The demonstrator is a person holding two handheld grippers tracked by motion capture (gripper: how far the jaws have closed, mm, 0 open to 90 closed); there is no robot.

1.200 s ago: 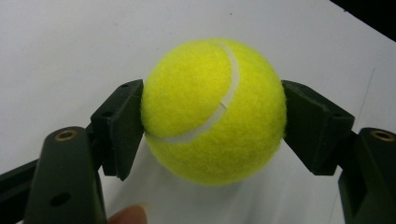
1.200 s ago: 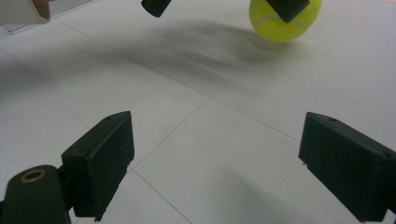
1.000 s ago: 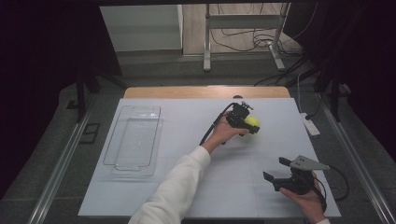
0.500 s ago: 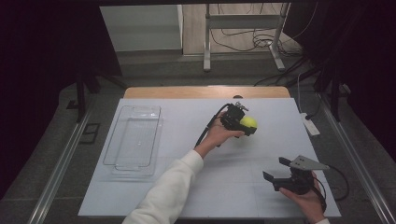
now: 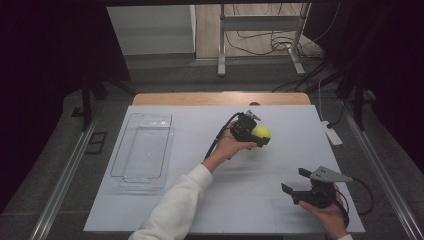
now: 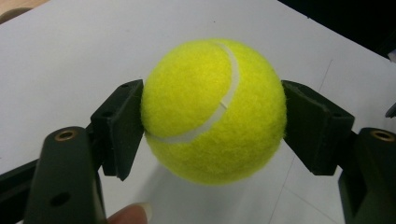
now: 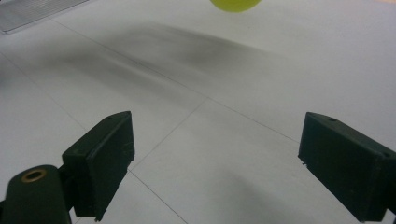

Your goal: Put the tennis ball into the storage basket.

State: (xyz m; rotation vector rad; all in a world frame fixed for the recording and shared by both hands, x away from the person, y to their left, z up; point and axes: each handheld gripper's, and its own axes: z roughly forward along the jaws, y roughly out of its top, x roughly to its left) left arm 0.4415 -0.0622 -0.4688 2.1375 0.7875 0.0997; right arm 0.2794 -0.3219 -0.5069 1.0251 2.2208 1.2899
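A yellow-green tennis ball (image 5: 261, 132) is held off the white table (image 5: 200, 200) near the middle back, with my left gripper (image 5: 257, 135) shut on it. In the left gripper view the ball (image 6: 214, 112) sits between both black jaws, its shadow on the table below. My right gripper (image 5: 295, 186) rests low at the front right, open, nothing between its jaws. The right gripper view shows its wide gap (image 7: 215, 154) over bare table and the ball's underside (image 7: 235, 4) at the top edge.
A clear plastic tray (image 5: 143, 150) lies empty on the left part of the table. A white power strip (image 5: 332, 134) lies by the right edge. A wooden board edge (image 5: 220, 99) borders the table's back. Metal frame rails run along both sides.
My left gripper has carried the ball a little to the left and toward the person. The right gripper has stayed in place, open.
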